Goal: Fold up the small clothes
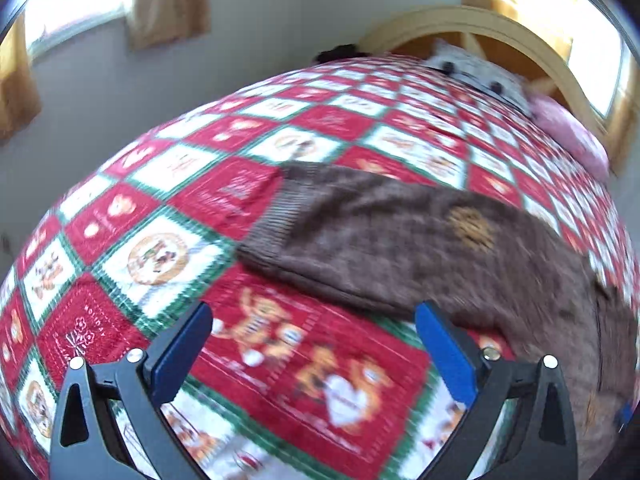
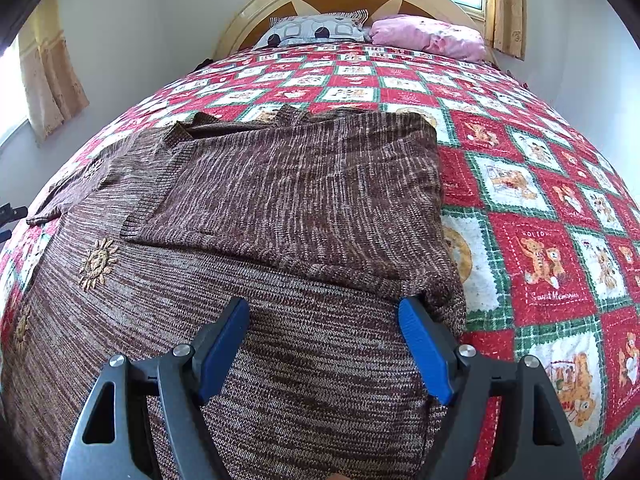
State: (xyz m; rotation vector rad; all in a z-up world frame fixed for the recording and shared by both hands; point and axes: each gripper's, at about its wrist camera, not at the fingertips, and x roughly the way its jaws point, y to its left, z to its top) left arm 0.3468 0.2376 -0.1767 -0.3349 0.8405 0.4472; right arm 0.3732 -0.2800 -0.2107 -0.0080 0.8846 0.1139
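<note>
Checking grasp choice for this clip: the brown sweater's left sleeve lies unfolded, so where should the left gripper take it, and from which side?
Probably the ribbed cuff of the brown sweater. That sleeve lies flat and stretched outward on the quilt, its cuff a free edge clear of the body. The open left gripper would best come from the outer side, over bare quilt, pinching the cuff's edge.

A bed under a red-and-white checkered quilt [image 2: 520,184] carries a brown knit sweater [image 2: 280,208] near-left, two pillows [image 2: 316,29] far.
</note>
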